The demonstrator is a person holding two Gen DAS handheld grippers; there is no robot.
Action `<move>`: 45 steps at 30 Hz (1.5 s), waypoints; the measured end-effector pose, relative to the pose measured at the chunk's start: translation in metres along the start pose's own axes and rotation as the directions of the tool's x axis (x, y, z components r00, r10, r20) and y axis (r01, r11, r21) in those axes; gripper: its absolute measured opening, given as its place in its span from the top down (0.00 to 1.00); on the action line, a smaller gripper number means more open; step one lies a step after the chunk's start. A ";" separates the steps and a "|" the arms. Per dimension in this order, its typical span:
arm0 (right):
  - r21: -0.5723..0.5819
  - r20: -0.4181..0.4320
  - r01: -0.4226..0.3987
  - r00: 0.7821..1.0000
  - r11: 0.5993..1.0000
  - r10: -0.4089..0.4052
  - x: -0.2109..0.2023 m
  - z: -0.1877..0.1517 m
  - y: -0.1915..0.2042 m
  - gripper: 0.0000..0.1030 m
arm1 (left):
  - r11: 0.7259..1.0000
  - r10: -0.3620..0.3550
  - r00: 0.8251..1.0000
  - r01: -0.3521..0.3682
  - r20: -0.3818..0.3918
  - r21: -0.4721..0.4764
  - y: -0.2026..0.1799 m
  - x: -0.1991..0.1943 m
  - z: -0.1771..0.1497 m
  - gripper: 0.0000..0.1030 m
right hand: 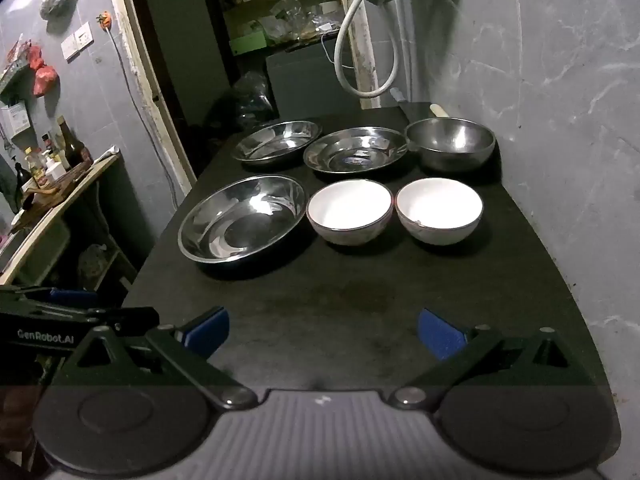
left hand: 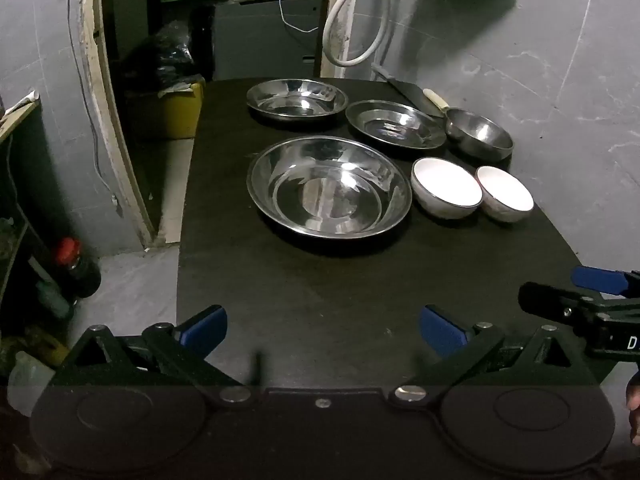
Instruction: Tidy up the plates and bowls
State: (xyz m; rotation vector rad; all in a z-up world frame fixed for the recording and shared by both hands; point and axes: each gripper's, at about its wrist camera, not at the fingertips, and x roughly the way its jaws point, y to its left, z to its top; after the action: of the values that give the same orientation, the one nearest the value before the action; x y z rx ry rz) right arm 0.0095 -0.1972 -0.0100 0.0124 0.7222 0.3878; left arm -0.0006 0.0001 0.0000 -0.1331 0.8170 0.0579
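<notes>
On the black table (left hand: 320, 292) stand three steel plates: a large near one (left hand: 329, 187) (right hand: 243, 218), a far left one (left hand: 296, 98) (right hand: 277, 140) and a far middle one (left hand: 395, 123) (right hand: 355, 149). A steel bowl (left hand: 479, 133) (right hand: 450, 143) sits at the far right. Two white bowls (left hand: 446, 187) (left hand: 505, 193) stand side by side, also in the right wrist view (right hand: 349, 212) (right hand: 439, 211). My left gripper (left hand: 323, 330) is open and empty over the near table. My right gripper (right hand: 323, 330) is open and empty, and shows at the left wrist view's right edge (left hand: 580, 300).
A knife (left hand: 416, 94) lies behind the far dishes. A grey wall (left hand: 540, 60) borders the table's right side, with a white hose (left hand: 360, 12) hanging at the back. A doorway (left hand: 160, 60) and a side shelf with bottles (right hand: 52, 164) are to the left.
</notes>
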 end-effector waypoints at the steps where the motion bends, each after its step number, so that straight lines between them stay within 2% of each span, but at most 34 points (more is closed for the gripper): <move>1: 0.000 0.001 0.001 1.000 1.000 -0.001 0.000 0.000 0.000 0.00 | 1.000 -0.002 1.000 0.002 0.000 -0.002 0.000 0.000 0.000 0.01; 45: -0.001 0.010 0.018 1.000 1.000 -0.018 0.002 -0.001 0.012 0.00 | 1.000 -0.020 0.999 0.020 -0.032 0.017 0.004 0.005 0.001 0.01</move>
State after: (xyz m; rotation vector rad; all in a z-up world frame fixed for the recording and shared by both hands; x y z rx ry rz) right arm 0.0059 -0.1853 -0.0101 0.0068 0.7118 0.3701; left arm 0.0034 0.0046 -0.0033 -0.1261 0.8480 0.0297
